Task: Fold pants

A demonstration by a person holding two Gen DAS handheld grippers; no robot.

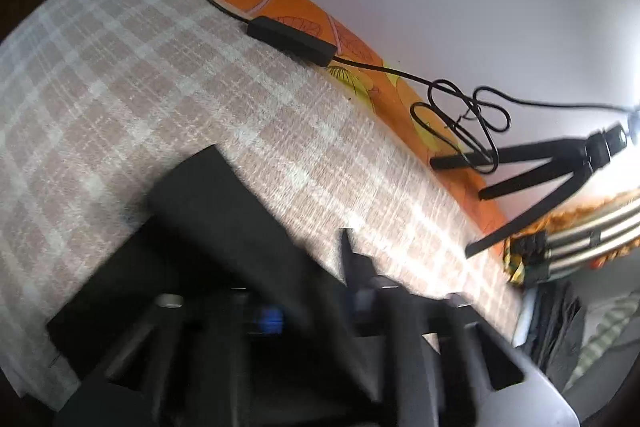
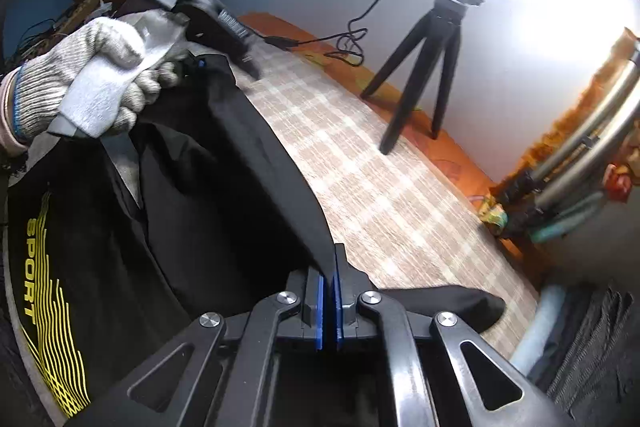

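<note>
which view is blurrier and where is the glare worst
Left wrist view: smeared with motion blur, worst on the left gripper and black pants; glare washes the right edge. Right wrist view: sharper, right gripper crisp, but the top right blows out white behind the tripod.

pants (image 2: pixel 192 187) lie on the left of the table (image 2: pixel 384 195), tripod (image 2: pixel 424 67) stands at the far edge behind them

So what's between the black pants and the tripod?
Only bare checked cloth lies between the pants and the tripod, as the right wrist view shows.
</note>
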